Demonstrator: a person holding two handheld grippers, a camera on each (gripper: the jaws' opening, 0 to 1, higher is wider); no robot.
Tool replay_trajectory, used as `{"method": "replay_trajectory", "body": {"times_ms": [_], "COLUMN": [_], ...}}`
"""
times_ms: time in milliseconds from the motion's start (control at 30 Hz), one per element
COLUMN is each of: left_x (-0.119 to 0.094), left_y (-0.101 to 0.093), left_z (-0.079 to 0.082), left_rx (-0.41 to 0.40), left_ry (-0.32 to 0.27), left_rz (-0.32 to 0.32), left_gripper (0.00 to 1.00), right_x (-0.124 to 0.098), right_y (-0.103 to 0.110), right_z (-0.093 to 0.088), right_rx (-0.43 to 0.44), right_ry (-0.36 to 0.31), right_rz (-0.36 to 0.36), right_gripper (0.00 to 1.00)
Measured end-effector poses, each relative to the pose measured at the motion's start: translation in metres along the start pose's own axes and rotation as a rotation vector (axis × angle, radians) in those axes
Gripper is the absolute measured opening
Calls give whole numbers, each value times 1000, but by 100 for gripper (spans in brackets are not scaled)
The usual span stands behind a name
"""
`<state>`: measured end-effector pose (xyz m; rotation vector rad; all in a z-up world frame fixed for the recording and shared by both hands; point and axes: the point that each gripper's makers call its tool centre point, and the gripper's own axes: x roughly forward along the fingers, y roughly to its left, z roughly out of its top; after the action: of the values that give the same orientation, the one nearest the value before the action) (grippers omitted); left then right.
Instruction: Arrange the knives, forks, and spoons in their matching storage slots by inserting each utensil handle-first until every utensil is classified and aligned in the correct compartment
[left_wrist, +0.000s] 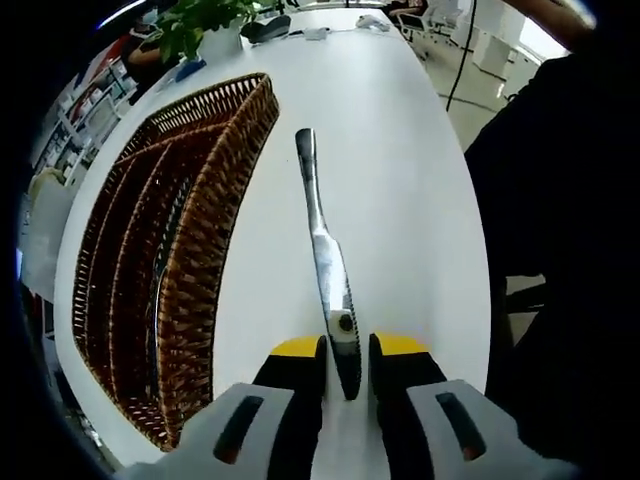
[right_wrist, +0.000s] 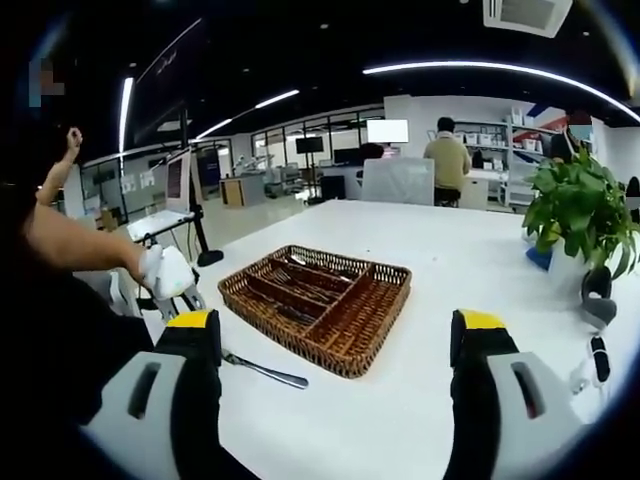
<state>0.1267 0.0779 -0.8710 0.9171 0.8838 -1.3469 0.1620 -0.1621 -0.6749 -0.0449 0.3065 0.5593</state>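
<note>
The left tool (left_wrist: 346, 362) is closed on the blade end of a table knife (left_wrist: 326, 255), whose handle points away over the white table (left_wrist: 400, 180). The knife sits just right of the wicker cutlery tray (left_wrist: 205, 230), about level with its long side and apart from it. In the right gripper view the knife (right_wrist: 265, 371) shows on the near left of the tray (right_wrist: 355, 345), low over the table, with the left tool (right_wrist: 165, 275) behind it.

The right tool (right_wrist: 340, 345) hangs wide open with nothing between its jaws, facing the tray from the near side.

Some cutlery already lies in the tray's long compartments, though which pieces are knives, forks or spoons is too small to tell. So the sorting looks partly done, with this knife the piece in hand; it has yet to go into a slot handle-first. A potted plant (right_wrist: 580, 215) stands at the far right of the table.
</note>
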Motion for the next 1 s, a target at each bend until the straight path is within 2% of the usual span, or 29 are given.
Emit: {"method": "replay_trajectory", "body": {"times_ms": [33,267,400,533,600,667,733,900,1000], "left_x": [-1,0,-2,0,1,0,1,1,1], "left_y": [1,7,8,8,9,8,9,9,7], "left_z": [-3,-4,-11,-9,-9,-12,-10,-10,-11], "left_rx": [-14,-57,-49,-63,-88,-147,-129,-146,-141], "left_ry": [21,48,103,148,175,218,245,280,296], "left_rz": [5,10,7,5,8,23,21,25,45], "left_gripper": [12,11,10,10,11,10,10,10,10], "right_x": [1,2,2,3,4,5,6,7,7], "right_y": [1,6,5,6,7,8,11,13,8], "right_z": [0,-2,0,0,-4,-5,-5,-7,-9], "right_rx": [-1,-11,-14,-12,-10,-11,-5,-5,-4], "right_ry": [2,14,13,9,16,19,20,22,17], "right_rz": [2,15,16,18,22,24,29,33,9], "right_gripper": [98,98,98,98,98,98,98,97,98]}}
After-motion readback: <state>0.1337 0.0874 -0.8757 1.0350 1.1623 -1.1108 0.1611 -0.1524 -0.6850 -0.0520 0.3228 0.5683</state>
